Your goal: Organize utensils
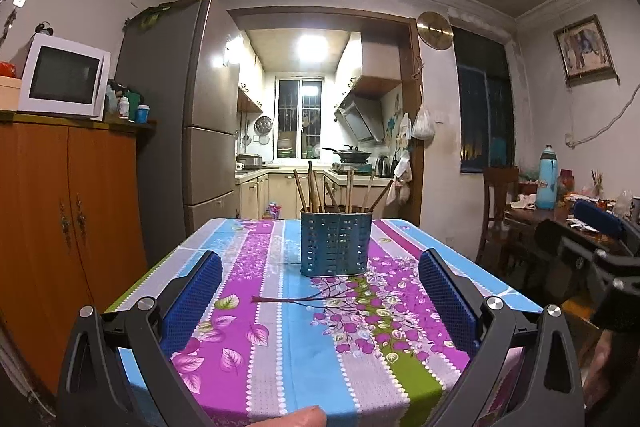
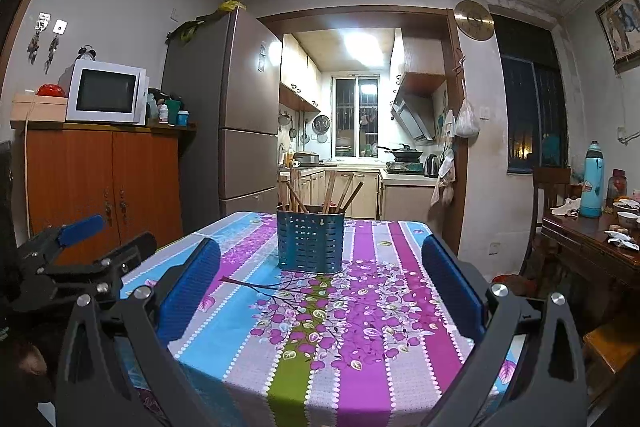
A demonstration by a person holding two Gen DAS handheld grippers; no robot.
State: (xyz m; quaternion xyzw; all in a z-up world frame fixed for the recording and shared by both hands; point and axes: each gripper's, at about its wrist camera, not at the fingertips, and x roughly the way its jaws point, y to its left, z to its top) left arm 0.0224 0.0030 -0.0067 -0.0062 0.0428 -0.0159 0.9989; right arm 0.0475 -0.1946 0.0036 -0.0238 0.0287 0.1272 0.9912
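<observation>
A blue perforated utensil holder point(image 1: 335, 243) stands upright on the table's far half, with several wooden chopsticks point(image 1: 316, 191) sticking out of it. It also shows in the right wrist view point(image 2: 310, 241) with its chopsticks point(image 2: 332, 193). A single dark chopstick point(image 1: 292, 300) lies flat on the cloth in front of the holder, and shows in the right wrist view point(image 2: 256, 285). My left gripper point(image 1: 320, 291) is open and empty, above the near table edge. My right gripper point(image 2: 320, 291) is open and empty, also short of the holder.
The table wears a striped floral cloth point(image 1: 280, 367). An orange cabinet point(image 1: 60, 227) with a microwave point(image 1: 64, 81) stands left, a fridge point(image 1: 192, 131) behind it. A wooden side table point(image 2: 592, 247) with a blue flask point(image 2: 592, 181) stands right. The other gripper shows at the right edge point(image 1: 592, 239) and the left edge point(image 2: 72, 259).
</observation>
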